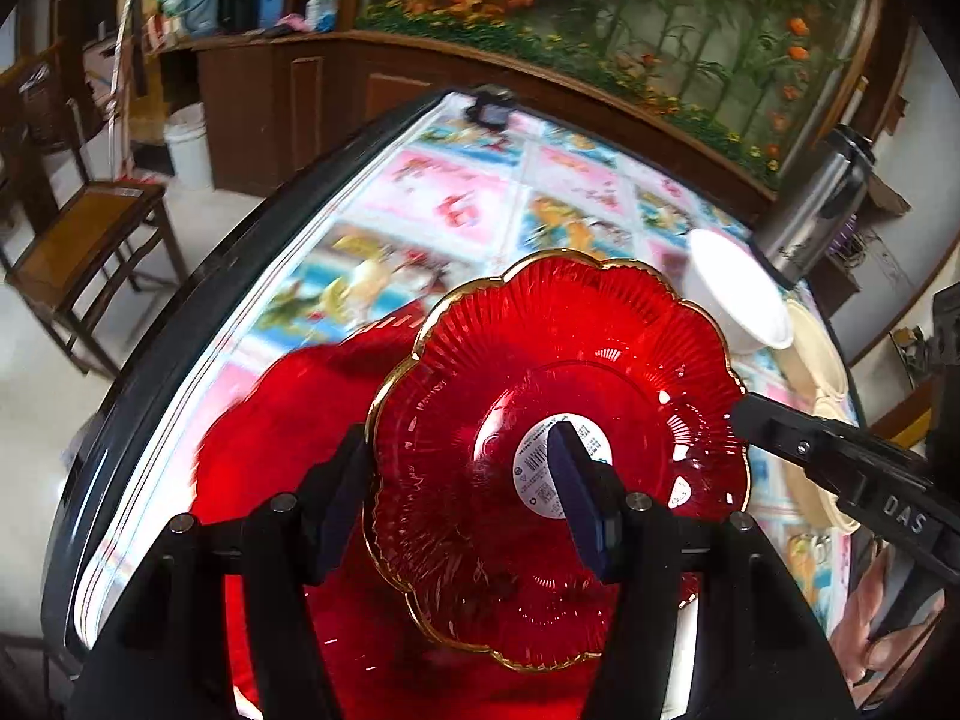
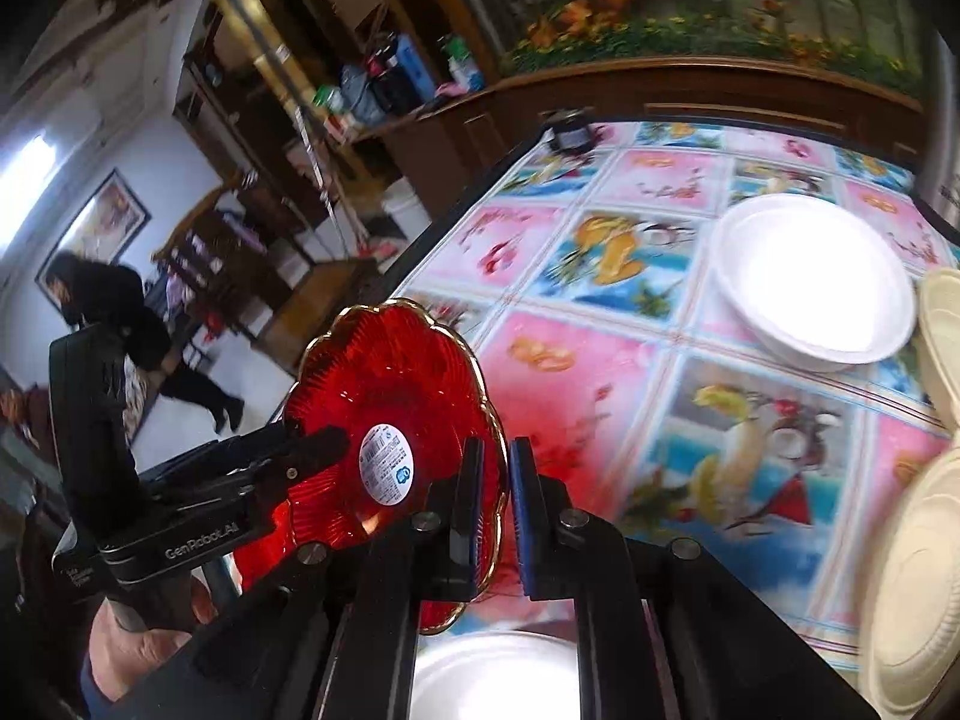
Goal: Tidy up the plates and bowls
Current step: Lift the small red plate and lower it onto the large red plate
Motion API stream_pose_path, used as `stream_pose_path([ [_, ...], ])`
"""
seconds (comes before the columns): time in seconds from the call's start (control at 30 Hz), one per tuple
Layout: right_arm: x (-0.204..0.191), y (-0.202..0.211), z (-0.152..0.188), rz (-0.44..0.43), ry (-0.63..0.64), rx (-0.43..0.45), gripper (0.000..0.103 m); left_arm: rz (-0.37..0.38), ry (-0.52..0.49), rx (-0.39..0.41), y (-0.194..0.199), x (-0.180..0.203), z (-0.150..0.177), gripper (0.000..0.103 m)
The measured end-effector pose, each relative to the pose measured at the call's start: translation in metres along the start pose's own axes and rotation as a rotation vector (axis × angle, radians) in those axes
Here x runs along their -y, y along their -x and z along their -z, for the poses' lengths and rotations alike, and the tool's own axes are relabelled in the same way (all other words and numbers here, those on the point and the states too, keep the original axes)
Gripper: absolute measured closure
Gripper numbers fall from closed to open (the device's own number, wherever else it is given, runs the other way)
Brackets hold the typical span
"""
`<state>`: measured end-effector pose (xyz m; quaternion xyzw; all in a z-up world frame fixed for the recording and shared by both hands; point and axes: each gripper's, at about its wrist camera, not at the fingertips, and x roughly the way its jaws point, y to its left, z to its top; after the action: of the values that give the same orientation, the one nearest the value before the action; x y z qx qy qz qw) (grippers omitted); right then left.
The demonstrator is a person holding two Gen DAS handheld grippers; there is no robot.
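A red glass plate with a scalloped gold rim and a white label is held tilted above the table. My left gripper is shut on its left rim. My right gripper is shut on the opposite rim of the same plate; it shows in the left wrist view at the plate's right edge. A second red plate lies blurred on the table beneath. A white bowl stands to the right.
Cream plates are stacked at the right table edge. Another white dish lies below my right gripper. A steel flask stands at the far right. A wooden chair and white bucket are on the floor left.
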<state>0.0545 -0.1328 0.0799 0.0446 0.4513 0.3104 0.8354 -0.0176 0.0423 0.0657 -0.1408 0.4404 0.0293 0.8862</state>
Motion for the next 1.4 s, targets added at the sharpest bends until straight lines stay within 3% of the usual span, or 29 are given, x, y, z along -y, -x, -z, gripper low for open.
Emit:
stream_pose_path([
  [0.27,-0.046,-0.031,0.021,0.011,0.119,-0.095,0.092,-0.040,0.059,-0.034,-0.003,-0.040,0.026,0.045],
  [0.57,-0.055,-0.057,0.033,0.040,0.142,-0.173,0.093,-0.109,-0.002,-0.003,0.002,-0.042,0.030,0.045],
  [0.83,-0.055,-0.059,0.037,0.039,0.151,-0.178,0.094,-0.197,-0.076,0.038,0.004,-0.034,0.033,0.044],
  [1.4,-0.056,-0.058,0.037,0.027,0.154,-0.158,0.090,-0.245,-0.135,0.061,0.004,-0.023,0.030,0.033],
])
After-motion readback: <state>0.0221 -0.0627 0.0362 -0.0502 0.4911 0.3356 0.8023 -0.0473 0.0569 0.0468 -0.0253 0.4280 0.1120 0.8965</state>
